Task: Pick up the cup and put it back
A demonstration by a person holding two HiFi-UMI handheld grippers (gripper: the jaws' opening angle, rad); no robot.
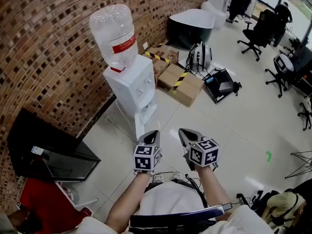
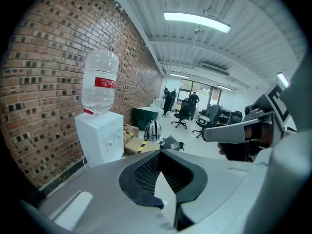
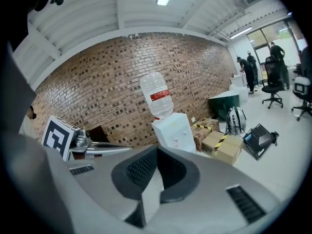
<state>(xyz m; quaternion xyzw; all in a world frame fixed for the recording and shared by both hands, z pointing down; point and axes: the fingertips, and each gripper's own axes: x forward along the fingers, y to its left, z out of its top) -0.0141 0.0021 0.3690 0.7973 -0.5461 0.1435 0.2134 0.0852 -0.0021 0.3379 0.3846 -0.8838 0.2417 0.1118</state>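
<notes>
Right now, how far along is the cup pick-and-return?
Done: nothing that shows; no cup appears in any view. In hand: nothing. The left gripper and right gripper are both shut and empty, held side by side facing the white water dispenser. Left, as far as I can judge: all of it. Find the cup, pick it up, put it back.

From the head we look steeply down onto the left claw (image 1: 152,135), the right claw (image 1: 184,133) and the floor (image 1: 234,130) beyond. Each claw's camera sits close behind its own jaws and faces out across the room. All three views share the water dispenser (image 1: 130,89), the cardboard boxes (image 1: 181,83) and the brick wall (image 1: 44,57).
</notes>
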